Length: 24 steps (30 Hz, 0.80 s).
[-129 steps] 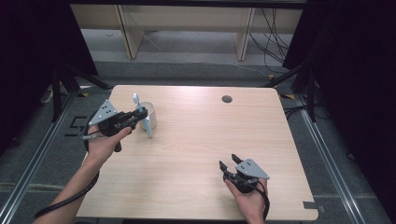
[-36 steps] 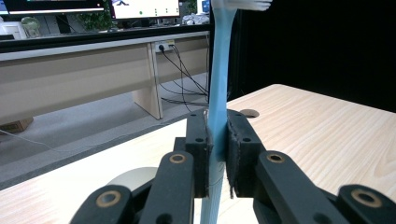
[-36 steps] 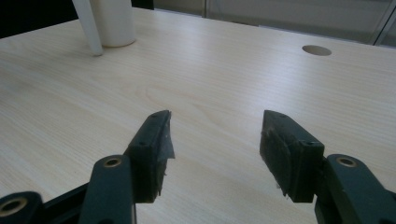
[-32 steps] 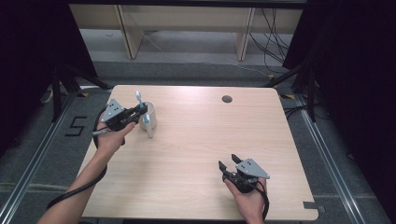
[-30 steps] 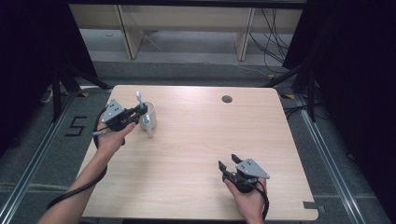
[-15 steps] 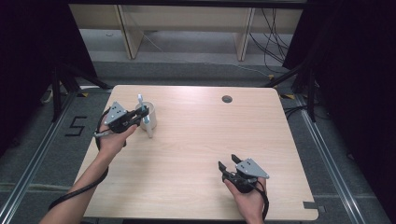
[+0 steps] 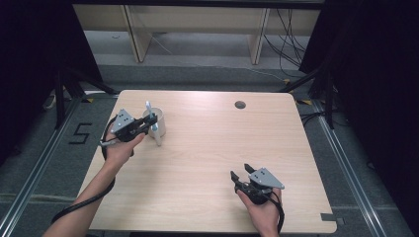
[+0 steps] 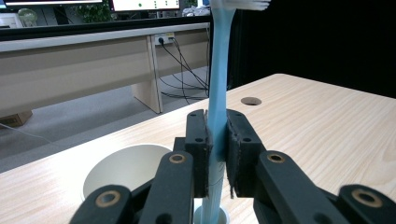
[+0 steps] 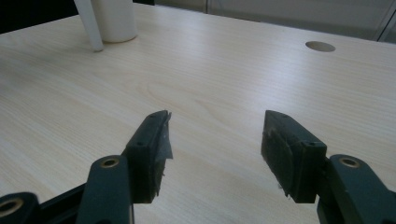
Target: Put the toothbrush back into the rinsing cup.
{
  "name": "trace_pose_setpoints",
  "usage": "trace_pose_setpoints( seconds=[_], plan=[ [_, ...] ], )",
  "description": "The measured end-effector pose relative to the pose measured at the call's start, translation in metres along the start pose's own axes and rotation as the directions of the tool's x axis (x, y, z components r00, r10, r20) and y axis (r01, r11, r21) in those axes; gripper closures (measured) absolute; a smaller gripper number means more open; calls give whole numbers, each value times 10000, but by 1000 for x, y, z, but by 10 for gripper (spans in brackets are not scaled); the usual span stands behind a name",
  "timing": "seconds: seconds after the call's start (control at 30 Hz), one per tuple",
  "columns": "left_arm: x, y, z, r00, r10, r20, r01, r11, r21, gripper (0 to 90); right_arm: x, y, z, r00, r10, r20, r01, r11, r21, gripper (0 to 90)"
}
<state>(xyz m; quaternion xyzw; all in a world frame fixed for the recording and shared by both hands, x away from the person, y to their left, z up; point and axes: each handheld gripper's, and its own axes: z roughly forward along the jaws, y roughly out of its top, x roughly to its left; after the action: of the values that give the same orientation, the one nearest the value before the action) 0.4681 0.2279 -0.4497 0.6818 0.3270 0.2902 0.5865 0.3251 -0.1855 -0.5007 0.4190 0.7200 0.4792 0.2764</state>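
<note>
My left gripper (image 7: 144,126) (image 8: 217,156) is shut on a light blue toothbrush (image 7: 153,123) (image 8: 218,88). The brush stands nearly upright, bristles at the top, and its lower end reaches the tabletop. A white paper cup (image 7: 157,118) (image 8: 123,170) stands open right beside the brush, at the far left of the table. In the right gripper view the cup (image 9: 115,18) and the brush's handle (image 9: 88,23) show far off at the top left. My right gripper (image 7: 239,178) (image 9: 215,149) rests near the front right of the table, open with nothing between its jaws.
The light wooden table (image 7: 212,163) has a round cable hole (image 7: 240,104) (image 9: 320,46) near its far edge. Behind the table are a bench's legs and cables on the floor. Dark curtains hang at both sides.
The left hand has shifted only slightly with the toothbrush, staying beside the cup. The right gripper has kept still.
</note>
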Motion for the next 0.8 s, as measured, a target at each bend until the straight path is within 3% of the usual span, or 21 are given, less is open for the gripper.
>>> trace_pose_setpoints(
  seconds=[0.03, 0.07, 0.1, 0.2, 0.27, 0.4, 0.47, 0.77, 0.8],
  plan=[
    [0, -1, 0, 10000, 4, 10, -4, 10000, -32, 802, -1, 0, 0, 9999, -131, 104, 131, 9999, -75, 425],
    [0, -1, 0, 10000, 3, -19, -3, 10000, -7, 802, 2, 0, -1, 9997, 221, 64, -222, 9997, 40, 425],
    [0, -2, 1, 10000, 20, -22, -20, 10000, 18, 802, 0, 0, 0, 10000, 1, -8, -1, 10000, -2, 426],
    [1, -3, 1, 10000, 92, -11, -92, 9999, 61, 801, 0, 0, 0, 10000, 14, -30, -13, 10000, 66, 425],
    [1, -4, 2, 10000, 76, -32, -76, 10000, 49, 801, 2, 0, -1, 9995, 321, 54, -322, 9994, 154, 425],
    [2, -5, 3, 9998, 173, -19, -173, 9999, -1, 801, 2, 0, -1, 9994, 337, 59, -338, 9993, 178, 424],
    [2, -6, 3, 9999, 160, -55, -159, 9999, 57, 801, 1, -1, 0, 10000, 88, -15, -88, 9999, 116, 424],
    [4, -10, 3, 9998, 135, -142, -134, 9999, 103, 800, 0, -1, 0, 9999, 144, 32, -144, 9998, 148, 422],
    [4, -10, 3, 9998, 137, -148, -135, 9999, 93, 799, 1, -1, -1, 9995, 309, 46, -310, 9993, 208, 422]
  ],
)
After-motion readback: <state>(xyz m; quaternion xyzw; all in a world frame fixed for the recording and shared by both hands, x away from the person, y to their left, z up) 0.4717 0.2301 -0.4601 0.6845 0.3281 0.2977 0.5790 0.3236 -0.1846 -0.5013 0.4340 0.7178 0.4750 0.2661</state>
